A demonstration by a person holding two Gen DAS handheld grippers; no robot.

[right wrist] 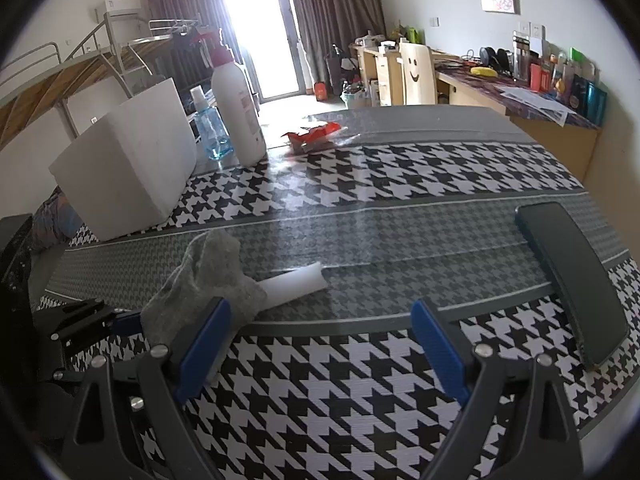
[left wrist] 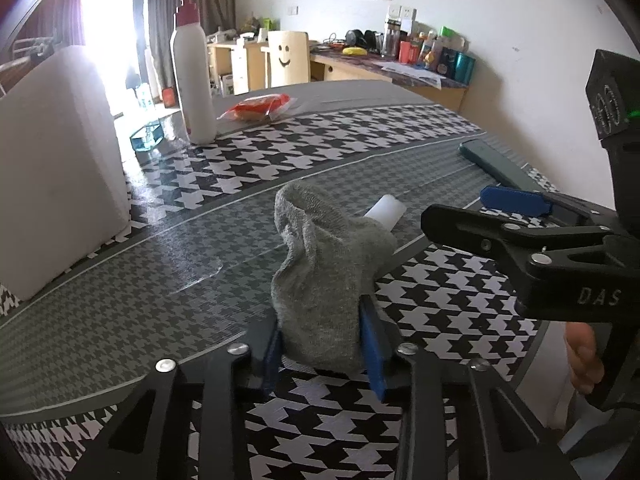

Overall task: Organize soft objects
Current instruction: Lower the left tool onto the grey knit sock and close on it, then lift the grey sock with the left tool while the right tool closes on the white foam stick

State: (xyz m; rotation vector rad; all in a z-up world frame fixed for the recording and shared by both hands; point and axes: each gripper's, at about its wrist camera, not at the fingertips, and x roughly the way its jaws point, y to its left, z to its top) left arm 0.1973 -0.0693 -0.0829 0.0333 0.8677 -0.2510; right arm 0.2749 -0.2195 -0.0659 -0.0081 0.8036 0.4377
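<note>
A grey sock (left wrist: 320,264) stands bunched on the houndstooth table (left wrist: 440,308), and a white tube (left wrist: 386,210) pokes out of its far side. My left gripper (left wrist: 322,356) is shut on the sock's near end, its blue pads pressing both sides. In the right wrist view the sock (right wrist: 204,276) and tube (right wrist: 296,280) lie at the left, with the left gripper (right wrist: 116,322) beside them. My right gripper (right wrist: 322,348) is open with only tablecloth between its pads; its left pad is close to the sock. It also shows in the left wrist view as the right gripper (left wrist: 460,208).
A white foam box (right wrist: 132,168) stands at the left, with a white pump bottle (right wrist: 240,112) and a blue bottle (right wrist: 210,128) behind it. A red packet (right wrist: 316,136) lies farther back. A dark green case (right wrist: 572,280) lies at the right. A hand (left wrist: 584,360) grips the right tool.
</note>
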